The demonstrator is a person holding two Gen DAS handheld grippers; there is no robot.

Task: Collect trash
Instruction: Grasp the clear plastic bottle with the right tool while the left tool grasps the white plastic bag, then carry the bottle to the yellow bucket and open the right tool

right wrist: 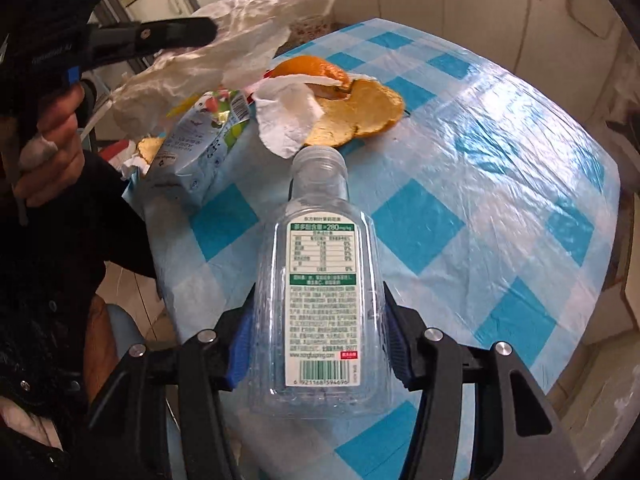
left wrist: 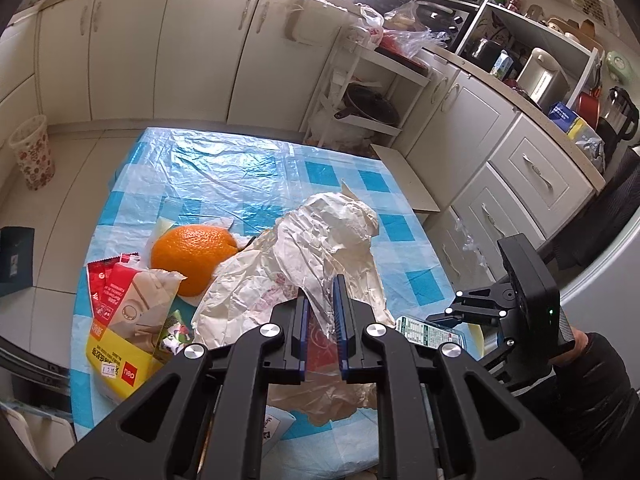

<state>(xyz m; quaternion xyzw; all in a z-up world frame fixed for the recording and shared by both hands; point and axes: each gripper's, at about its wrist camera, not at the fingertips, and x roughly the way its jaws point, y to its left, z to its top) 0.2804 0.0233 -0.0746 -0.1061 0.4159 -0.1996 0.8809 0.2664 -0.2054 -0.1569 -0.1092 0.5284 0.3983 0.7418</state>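
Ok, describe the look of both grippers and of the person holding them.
The left gripper and right gripper match: black plastic linkage arms with silver round bolts, fingers lined with ribbed blue pads. The right gripper's boxy black body has white dot markers and a small green light. The bare left hand emerges from a black sleeve.

One plastic bottle (right wrist: 320, 288), one crumpled wrapper (left wrist: 316, 256), one orange peel (right wrist: 360, 112), two cartons (left wrist: 128, 320) (right wrist: 200, 160).

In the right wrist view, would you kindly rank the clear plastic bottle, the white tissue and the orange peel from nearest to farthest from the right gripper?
1. Clear plastic bottle: held between the right gripper's fingers, neck pointing away.
2. White tissue: just beyond the bottle's mouth, slightly left.
3. Orange peel: behind the tissue, slightly right, on the blue checked tablecloth.
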